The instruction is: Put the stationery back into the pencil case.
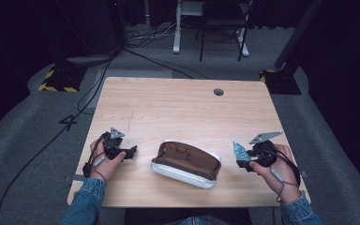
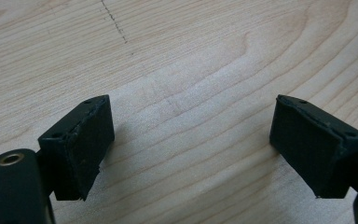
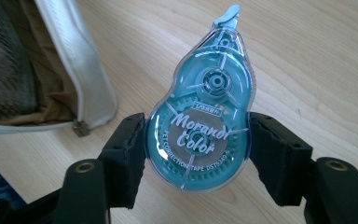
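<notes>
The correction tape (image 3: 199, 112) was clamped between the pads of the right gripper (image 3: 198, 156), held above the table (image 1: 178, 108) beside the open pouch (image 1: 186, 164). The left gripper (image 2: 191, 149) was spread apart, holding nothing.

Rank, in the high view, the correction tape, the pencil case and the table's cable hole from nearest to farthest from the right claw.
1. Correction tape: held in the right claw.
2. Pencil case: to its left, open at table centre.
3. Cable hole: near the far edge.
</notes>
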Demonstrator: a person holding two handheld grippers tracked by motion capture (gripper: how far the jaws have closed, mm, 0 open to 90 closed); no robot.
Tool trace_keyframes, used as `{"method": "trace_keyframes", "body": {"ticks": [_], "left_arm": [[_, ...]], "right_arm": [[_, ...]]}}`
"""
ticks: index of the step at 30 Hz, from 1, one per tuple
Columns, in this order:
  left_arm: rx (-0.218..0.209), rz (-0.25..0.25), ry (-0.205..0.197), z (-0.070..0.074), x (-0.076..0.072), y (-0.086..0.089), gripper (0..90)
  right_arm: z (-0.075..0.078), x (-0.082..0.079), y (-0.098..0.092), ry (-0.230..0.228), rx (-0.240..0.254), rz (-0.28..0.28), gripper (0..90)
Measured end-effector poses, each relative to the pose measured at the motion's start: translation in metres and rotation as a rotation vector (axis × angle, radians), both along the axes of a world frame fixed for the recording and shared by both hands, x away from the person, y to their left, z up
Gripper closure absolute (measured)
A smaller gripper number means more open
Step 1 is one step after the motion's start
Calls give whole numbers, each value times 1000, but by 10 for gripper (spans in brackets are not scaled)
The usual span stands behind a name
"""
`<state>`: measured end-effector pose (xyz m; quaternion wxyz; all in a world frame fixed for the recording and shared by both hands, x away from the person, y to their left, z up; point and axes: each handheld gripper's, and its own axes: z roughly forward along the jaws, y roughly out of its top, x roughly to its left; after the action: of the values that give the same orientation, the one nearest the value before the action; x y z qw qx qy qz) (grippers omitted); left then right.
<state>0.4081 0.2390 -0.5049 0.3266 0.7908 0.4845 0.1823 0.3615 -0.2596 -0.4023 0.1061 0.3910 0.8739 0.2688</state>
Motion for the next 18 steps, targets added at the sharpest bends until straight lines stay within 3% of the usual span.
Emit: {"method": "trace_keyframes", "body": {"ticks": [18], "left_arm": [[3, 0, -1, 0, 0, 0, 139]], "right_arm": [[34, -14, 42, -39, 71, 144, 399]]}}
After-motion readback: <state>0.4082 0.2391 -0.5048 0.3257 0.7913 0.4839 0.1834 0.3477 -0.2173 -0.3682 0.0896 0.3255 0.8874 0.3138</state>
